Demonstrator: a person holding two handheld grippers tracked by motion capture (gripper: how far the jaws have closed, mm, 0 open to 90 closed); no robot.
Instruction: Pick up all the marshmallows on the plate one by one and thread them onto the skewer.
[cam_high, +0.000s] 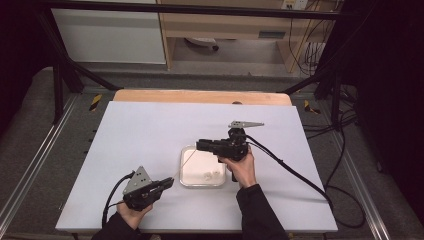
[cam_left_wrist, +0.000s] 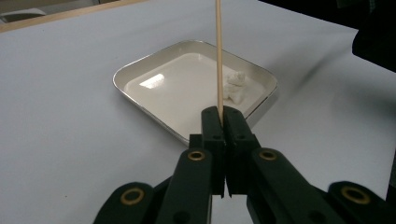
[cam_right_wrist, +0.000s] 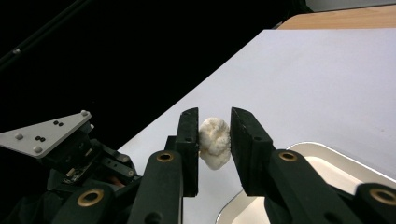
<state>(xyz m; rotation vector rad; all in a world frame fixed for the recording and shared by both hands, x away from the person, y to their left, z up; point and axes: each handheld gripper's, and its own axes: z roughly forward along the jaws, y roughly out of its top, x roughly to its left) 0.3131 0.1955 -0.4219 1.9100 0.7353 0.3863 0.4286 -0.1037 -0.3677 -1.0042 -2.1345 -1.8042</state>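
A thin wooden skewer (cam_left_wrist: 218, 51) is clamped between the shut jaws of my left gripper (cam_left_wrist: 223, 112), and it points up and away over the white square tray (cam_left_wrist: 140, 70). In the high view, the left gripper (cam_high: 169, 183) rests near the table's front left, with the skewer (cam_high: 182, 166) slanting toward the tray (cam_high: 186, 181). My right gripper (cam_right_wrist: 214, 117) is shut on a white lumpy piece (cam_right_wrist: 215, 142), held in the air. In the high view it hovers over the tray's far edge (cam_high: 199, 145), pointing left. A couple more white pieces (cam_left_wrist: 235, 85) lie in the tray.
The white table top (cam_high: 150, 125) has a wooden strip (cam_high: 200, 96) along its far edge. The right gripper's cable (cam_high: 300, 177) trails across the table's right side to more cables on the floor. Dark frame bars (cam_high: 60, 75) stand at the far corners.
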